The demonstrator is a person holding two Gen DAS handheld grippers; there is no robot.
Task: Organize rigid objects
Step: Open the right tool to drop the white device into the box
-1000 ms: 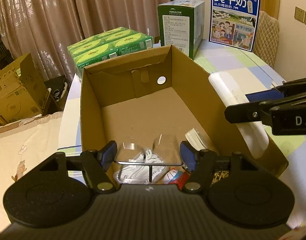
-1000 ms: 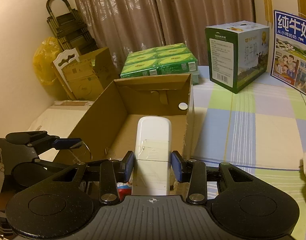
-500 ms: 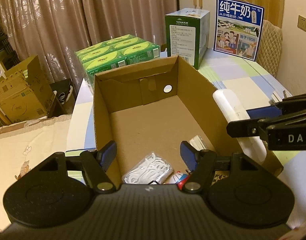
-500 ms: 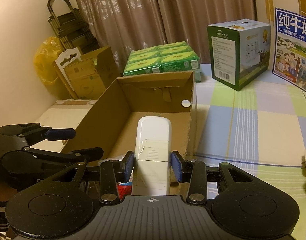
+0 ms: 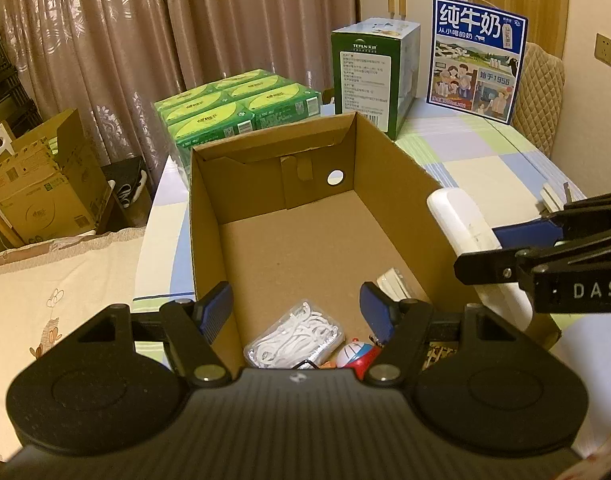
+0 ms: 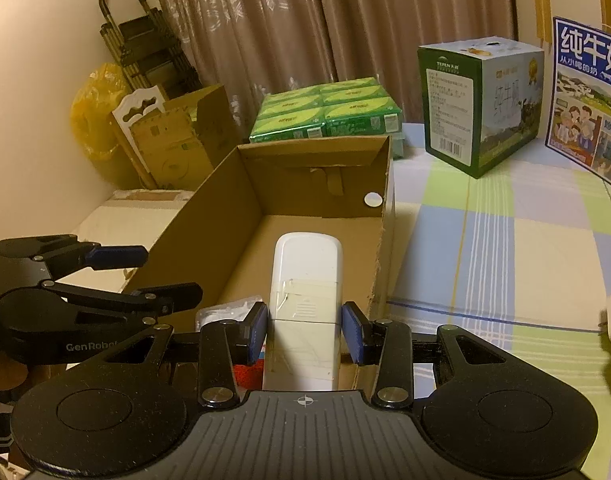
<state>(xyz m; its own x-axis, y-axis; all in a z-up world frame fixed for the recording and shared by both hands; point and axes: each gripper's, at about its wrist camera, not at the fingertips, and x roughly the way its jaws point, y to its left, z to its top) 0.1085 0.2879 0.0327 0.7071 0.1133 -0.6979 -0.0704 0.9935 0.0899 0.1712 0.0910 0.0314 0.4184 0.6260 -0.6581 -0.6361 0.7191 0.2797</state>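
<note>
Covering table: pastel checked cloth

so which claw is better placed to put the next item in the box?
Right. The right claw already grips the white remote, held over the cardboard box. The left claw is open and empty above the box's near end.

L gripper empty, jaws apart, over cardboard box. Inside: clear case w/ white bits, small toy. R gripper grips white remote.
</note>
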